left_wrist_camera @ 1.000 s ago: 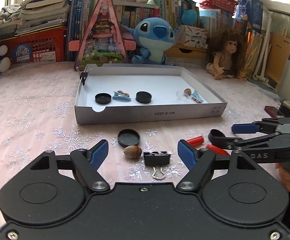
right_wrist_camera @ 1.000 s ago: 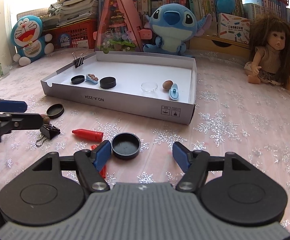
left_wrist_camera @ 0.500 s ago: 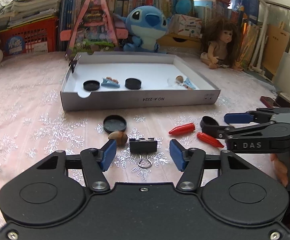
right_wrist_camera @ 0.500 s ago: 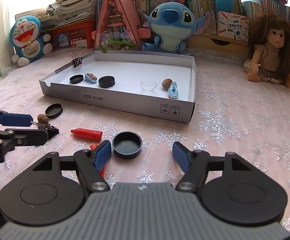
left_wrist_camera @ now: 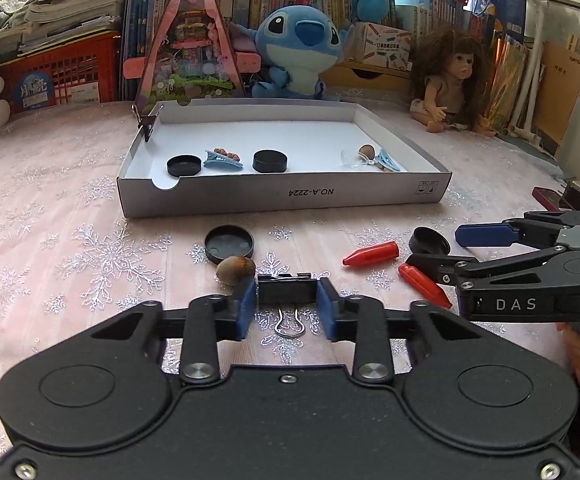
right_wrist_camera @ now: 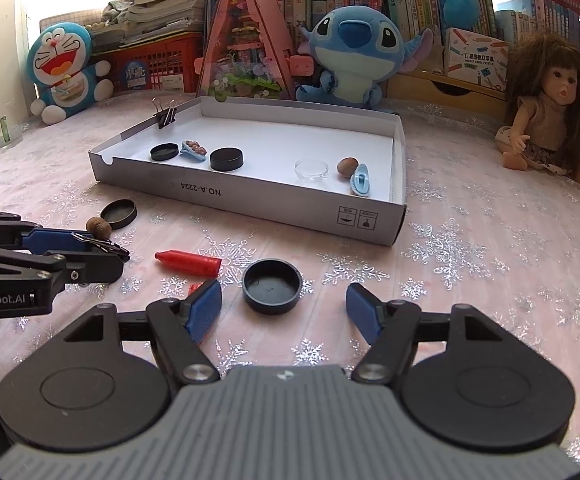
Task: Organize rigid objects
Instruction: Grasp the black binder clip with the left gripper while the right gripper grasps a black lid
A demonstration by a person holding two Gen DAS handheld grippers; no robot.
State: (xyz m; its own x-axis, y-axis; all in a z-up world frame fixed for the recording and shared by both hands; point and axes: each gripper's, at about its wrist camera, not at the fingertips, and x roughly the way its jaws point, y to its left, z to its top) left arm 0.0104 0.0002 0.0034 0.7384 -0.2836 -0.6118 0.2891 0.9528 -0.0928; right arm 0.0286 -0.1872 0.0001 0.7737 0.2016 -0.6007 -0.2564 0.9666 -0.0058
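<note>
A black binder clip (left_wrist_camera: 287, 293) lies on the tablecloth with my left gripper (left_wrist_camera: 286, 302) closing on it; both blue pads touch its sides and its wire handles point back toward the camera. A brown nut (left_wrist_camera: 236, 270) and a black lid (left_wrist_camera: 229, 242) sit just left of it. In the right wrist view my right gripper (right_wrist_camera: 284, 305) stands open, and a black cap (right_wrist_camera: 272, 286) rests just ahead between its fingers. Two red pen caps (left_wrist_camera: 370, 254) lie between the grippers. The white box tray (left_wrist_camera: 282, 196) behind holds lids, hair clips, a nut and a clear dish.
Another binder clip (right_wrist_camera: 165, 114) is clamped on the tray's left rim. A doll (right_wrist_camera: 546, 108), a blue plush (right_wrist_camera: 350, 52), a pink triangular toy house (right_wrist_camera: 246, 40) and red crates line the back. Small dark items (left_wrist_camera: 562, 198) lie at the far right.
My left gripper has advanced and dropped slightly to the binder clip, and its fingers have drawn in from wide apart onto the clip's sides. The right gripper has stayed put.
</note>
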